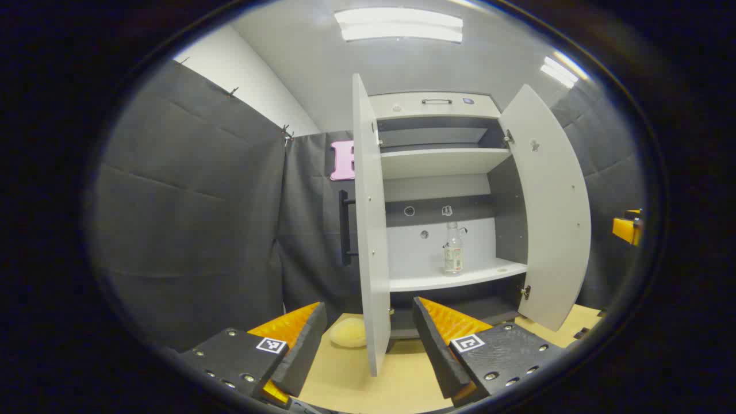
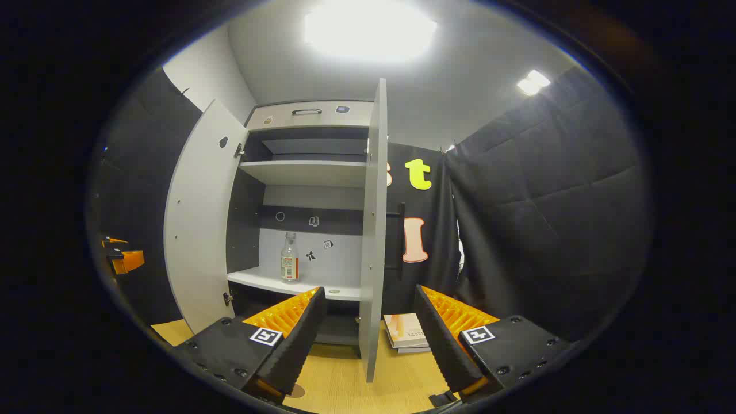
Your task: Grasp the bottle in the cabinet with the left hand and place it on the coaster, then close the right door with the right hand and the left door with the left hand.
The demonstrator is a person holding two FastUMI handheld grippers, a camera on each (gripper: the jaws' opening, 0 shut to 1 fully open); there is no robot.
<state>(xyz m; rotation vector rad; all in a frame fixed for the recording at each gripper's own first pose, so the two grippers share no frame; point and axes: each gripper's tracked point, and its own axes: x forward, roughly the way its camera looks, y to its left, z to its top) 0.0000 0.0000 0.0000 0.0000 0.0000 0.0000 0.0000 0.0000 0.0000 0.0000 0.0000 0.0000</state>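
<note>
- Nothing done: bottle (image 1: 453, 250) stands on the cabinet shelf (image 1: 460, 279), well ahead of the left gripper (image 1: 368, 339), jaws wide, empty.
- Right gripper (image 2: 368, 339) wide, empty; both doors open.
- Remaining: grasp, place, close doors.

Open cabinet (image 2: 310, 115), bottle (image 2: 289, 257) upright on lower shelf (image 2: 270, 282), right claw (image 2: 368, 339) spread, empty.
</note>
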